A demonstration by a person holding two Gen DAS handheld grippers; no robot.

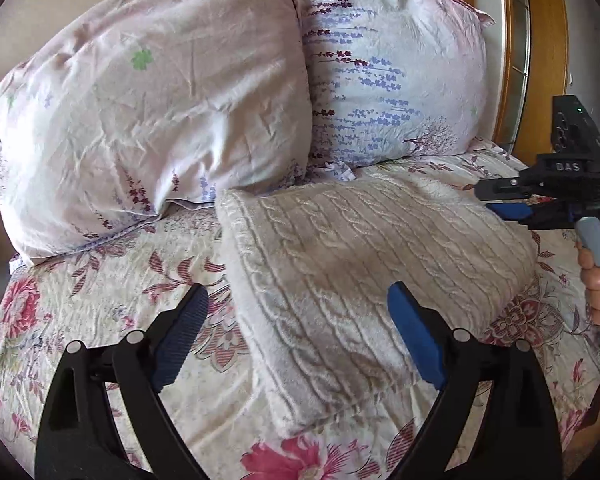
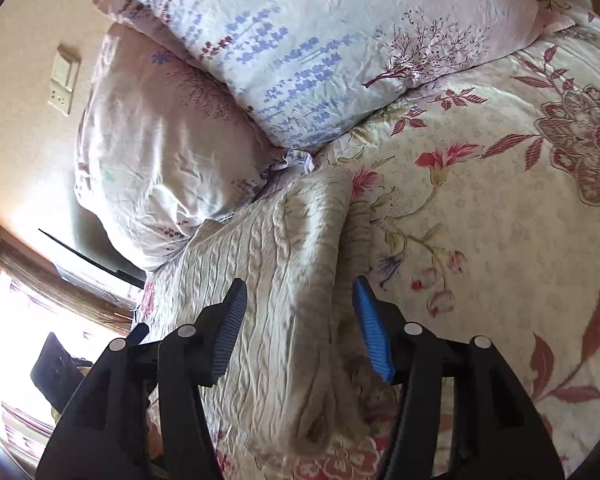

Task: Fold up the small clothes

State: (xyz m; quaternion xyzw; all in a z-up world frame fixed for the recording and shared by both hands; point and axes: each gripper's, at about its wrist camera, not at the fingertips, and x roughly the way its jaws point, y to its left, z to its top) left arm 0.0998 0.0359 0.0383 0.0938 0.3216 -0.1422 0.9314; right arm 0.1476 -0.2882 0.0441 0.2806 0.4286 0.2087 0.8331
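Floral bedspread [image 1: 100, 288] covers the bed, two pillows [image 1: 152, 112] at its head. Cream cable-knit sweater [image 1: 360, 280] lies folded flat, its long axis running from the pillows toward the foot. Left gripper [image 1: 296, 320] and right gripper [image 2: 300, 320] hover over it, jaws released, grasping nothing.

Floral bed [image 1: 112, 300]; folded sweater [image 1: 360, 280]; two pillows [image 1: 152, 112]

The folded sweater [image 1: 364, 280] lies on the bedspread [image 1: 100, 320], just before two pillows [image 1: 152, 112] propped side by side at the head of the bed. The left gripper [image 1: 296, 312] hovers over the sweater's near edge, jaws apart; the right gripper [image 2: 300, 320] straddles its opposite folded edge, jaws spread.
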